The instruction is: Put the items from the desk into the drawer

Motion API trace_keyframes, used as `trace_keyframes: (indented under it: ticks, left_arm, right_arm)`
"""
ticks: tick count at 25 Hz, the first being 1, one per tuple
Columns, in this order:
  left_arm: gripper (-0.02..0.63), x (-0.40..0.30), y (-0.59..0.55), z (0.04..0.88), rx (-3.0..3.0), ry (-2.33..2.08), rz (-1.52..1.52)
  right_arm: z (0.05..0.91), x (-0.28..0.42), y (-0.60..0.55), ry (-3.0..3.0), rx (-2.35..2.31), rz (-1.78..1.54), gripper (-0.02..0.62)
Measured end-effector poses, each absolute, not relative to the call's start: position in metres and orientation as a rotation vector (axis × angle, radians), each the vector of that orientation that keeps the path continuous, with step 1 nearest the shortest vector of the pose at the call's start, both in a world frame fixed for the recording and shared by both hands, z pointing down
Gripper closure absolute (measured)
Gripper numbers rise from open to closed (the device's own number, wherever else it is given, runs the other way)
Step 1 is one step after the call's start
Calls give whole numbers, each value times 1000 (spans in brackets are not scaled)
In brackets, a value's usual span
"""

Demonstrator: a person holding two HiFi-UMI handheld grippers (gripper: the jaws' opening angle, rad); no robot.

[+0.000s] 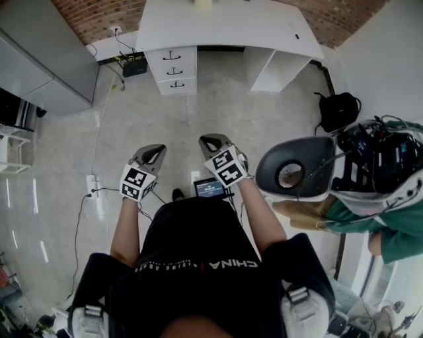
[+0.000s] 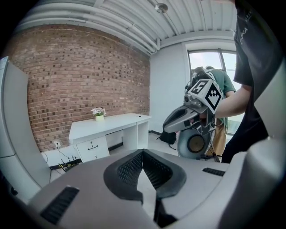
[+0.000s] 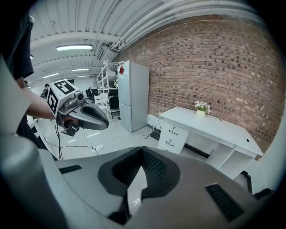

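Observation:
A white desk (image 1: 225, 26) stands far ahead against the brick wall, with a three-drawer unit (image 1: 173, 69) under its left end, all drawers closed. A small potted plant (image 1: 203, 3) sits on the desktop, also visible as the plant (image 2: 98, 112) and the plant (image 3: 201, 108). I stand well back from the desk on the open floor. My left gripper (image 1: 153, 152) and right gripper (image 1: 213, 140) are held side by side at waist height, pointing toward the desk. The left gripper (image 2: 142, 152) is shut and holds nothing. The right gripper (image 3: 143, 150) is likewise shut and holds nothing.
A person in green (image 1: 390, 224) with a round grey device (image 1: 294, 173) stands close on my right. A black bag (image 1: 338, 109) lies by the right wall. A grey cabinet (image 1: 46, 53) lines the left. A power strip and cables (image 1: 92, 188) lie on the floor.

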State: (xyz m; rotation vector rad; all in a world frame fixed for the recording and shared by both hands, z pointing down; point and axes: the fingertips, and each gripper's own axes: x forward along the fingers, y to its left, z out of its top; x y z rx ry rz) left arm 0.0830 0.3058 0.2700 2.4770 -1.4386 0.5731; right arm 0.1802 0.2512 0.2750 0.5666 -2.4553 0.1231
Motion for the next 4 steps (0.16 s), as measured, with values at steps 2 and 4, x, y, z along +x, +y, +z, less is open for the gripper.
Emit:
trace_keyframes:
  ticks: [2, 4]
  left_arm:
    - [594, 81, 312, 286, 2477, -1450, 563]
    - [595, 81, 320, 304, 2482, -1461, 563]
  right_arm:
    - [291, 179, 260, -2459, 563, 109, 580]
    - [308, 178, 270, -2464, 563, 98, 580]
